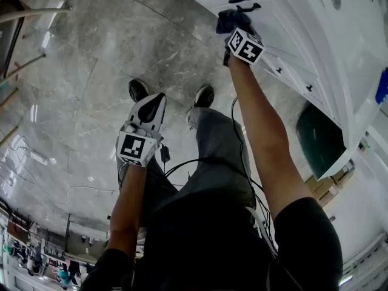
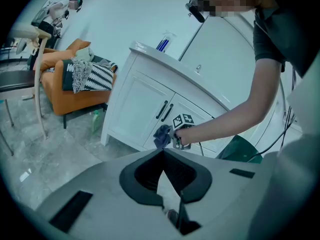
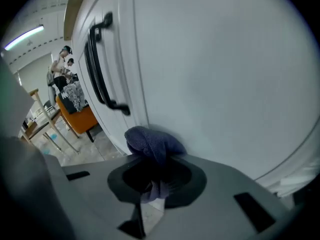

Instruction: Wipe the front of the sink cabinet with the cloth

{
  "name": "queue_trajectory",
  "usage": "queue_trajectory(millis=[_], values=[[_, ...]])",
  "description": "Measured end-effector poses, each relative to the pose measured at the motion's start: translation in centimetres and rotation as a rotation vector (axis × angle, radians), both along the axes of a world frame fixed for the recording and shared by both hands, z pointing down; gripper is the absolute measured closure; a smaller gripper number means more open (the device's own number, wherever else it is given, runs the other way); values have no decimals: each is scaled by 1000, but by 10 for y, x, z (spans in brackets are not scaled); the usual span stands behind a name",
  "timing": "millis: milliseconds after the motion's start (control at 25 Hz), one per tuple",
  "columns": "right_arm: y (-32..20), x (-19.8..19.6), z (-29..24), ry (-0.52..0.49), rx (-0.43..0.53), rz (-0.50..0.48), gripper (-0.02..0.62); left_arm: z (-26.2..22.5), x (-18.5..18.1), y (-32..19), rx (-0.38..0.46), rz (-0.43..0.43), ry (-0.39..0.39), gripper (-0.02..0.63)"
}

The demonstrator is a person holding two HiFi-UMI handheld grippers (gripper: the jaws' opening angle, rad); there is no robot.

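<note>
Up at 1 o'clock in the head view, the right tongs (image 1: 230,34) reach out on a straight arm to the white sink cabinet (image 1: 285,17). Their own view shows the jaws clamped on the cloth (image 3: 150,141), a dark blue bunched wad. It bulges out ahead of the tips and presses against a flat door panel (image 3: 225,84) of the cabinet front. At 10 o'clock from the cloth in that view, two black bar handles (image 3: 102,69) stand upright on the neighbouring doors.

The left tongs (image 1: 157,100) hang back at about 9 o'clock in the head view, over the grey marble floor (image 1: 91,53) and well apart from the cabinet. Their jaws are together, with nothing between them.

From the left gripper view, the cloth (image 2: 162,135) sits low on the cabinet front, just below the handles (image 2: 165,111). The counter (image 2: 165,59) runs along above it. A dark green bin (image 2: 240,151) stands at 3 o'clock from the cloth. An orange armchair (image 2: 60,84) with striped cushions sits off at 9 o'clock.
</note>
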State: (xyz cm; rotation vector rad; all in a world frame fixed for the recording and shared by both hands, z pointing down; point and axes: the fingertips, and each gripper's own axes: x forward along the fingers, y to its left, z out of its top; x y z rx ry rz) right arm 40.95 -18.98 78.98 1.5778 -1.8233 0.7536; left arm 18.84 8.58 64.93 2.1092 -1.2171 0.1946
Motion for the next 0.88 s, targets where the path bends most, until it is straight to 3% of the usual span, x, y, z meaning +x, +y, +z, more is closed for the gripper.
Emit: queue_trajectory(millis=[240,440,560,640,760,880], values=[[31,70,-124,69,117,-34,549,-62,1,-1,4,5,37,606],[63,145,-165,200,90,16,549,-97,-8,-10,42,17,21,606],[59,135,-166,183,61,102,549,-119,-19,-20,46,-5,25,606],[48,106,-166,132,51,132,549,-131,-24,-25,52,-3,22,606],[26,51,-176,89,54,70,549,-147,-29,-30,66,12,22,606],[20,29,-190,68,53,48,549,-165,-36,-34,90,18,28,606]])
